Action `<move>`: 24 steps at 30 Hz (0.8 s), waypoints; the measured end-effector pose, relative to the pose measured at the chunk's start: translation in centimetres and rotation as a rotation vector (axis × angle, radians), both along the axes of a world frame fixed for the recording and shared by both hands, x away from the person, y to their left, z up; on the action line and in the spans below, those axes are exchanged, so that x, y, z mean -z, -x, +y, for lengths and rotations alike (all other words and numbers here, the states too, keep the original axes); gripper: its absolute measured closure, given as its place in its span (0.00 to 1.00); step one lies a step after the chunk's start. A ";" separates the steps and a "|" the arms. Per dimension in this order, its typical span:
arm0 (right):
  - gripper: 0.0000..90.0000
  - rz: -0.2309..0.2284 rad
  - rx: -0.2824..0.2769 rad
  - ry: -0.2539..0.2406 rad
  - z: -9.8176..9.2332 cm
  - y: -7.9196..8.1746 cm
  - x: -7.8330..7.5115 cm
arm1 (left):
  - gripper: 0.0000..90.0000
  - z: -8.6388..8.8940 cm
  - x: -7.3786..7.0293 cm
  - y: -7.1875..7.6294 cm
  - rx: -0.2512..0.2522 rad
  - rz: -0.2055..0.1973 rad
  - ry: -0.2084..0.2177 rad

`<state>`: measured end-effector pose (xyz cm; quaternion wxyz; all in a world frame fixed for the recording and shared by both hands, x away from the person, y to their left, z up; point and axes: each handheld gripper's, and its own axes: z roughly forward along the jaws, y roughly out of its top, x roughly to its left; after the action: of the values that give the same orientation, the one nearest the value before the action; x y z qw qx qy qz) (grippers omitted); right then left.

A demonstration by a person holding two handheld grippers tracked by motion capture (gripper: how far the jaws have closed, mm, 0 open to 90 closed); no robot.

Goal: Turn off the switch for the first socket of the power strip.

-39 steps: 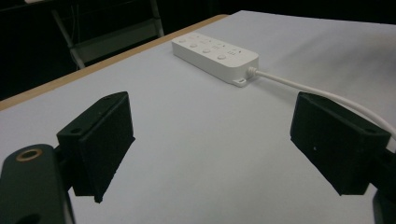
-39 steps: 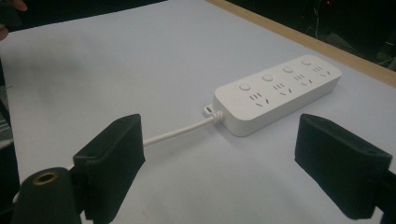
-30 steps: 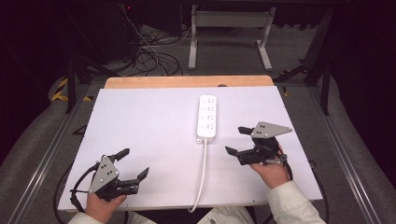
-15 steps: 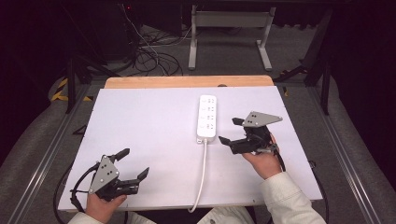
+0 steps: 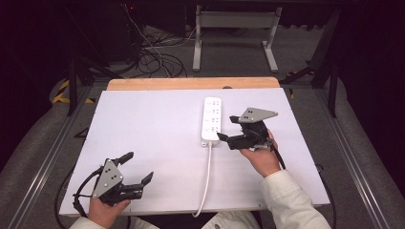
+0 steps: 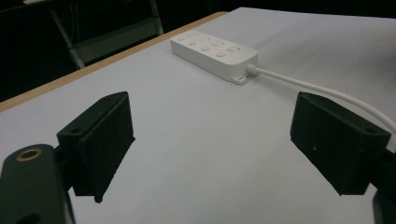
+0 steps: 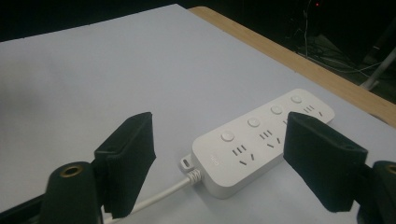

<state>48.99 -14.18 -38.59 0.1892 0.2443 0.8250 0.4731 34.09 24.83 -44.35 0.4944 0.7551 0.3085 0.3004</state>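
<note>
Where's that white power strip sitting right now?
In the high view the power strip lies right of the middle of the table, toward the far edge, its cord running back to the near edge. The open right gripper is beside its cord end.

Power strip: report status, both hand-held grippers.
Right hand-held gripper open, jaws just been closing, beside power strip, nothing gripped. Left hand-held gripper open, far off. Path unobstructed.

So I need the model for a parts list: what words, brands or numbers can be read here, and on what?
None can be read.
Power strip: a small pale mark on its near end, too faint to read; the buttons and sockets carry no legible labels.
Grey plate on the right gripper: no text, only small holes.
White table cover: plain.
</note>
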 end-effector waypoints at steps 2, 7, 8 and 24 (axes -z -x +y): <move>0.29 0.002 -0.002 0.004 0.3 -0.2 -0.1 | 0.15 0.0 0.0 0.0 0.000 0.000 -0.001; 0.31 0.006 0.003 0.013 0.9 -0.6 -0.1 | 0.15 0.1 -0.1 0.0 0.002 -0.007 -0.009; 0.35 0.016 0.007 0.011 1.0 -0.8 0.0 | 0.15 0.1 -0.1 0.0 0.003 -0.007 -0.009; 1.00 0.047 0.067 0.004 2.5 -2.7 1.0 | 0.15 0.0 0.0 0.0 0.000 -0.002 0.001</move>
<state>51.68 -11.71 -39.57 0.1862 0.2826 0.8216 0.4588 34.12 24.86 -44.34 0.4953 0.7545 0.3079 0.3010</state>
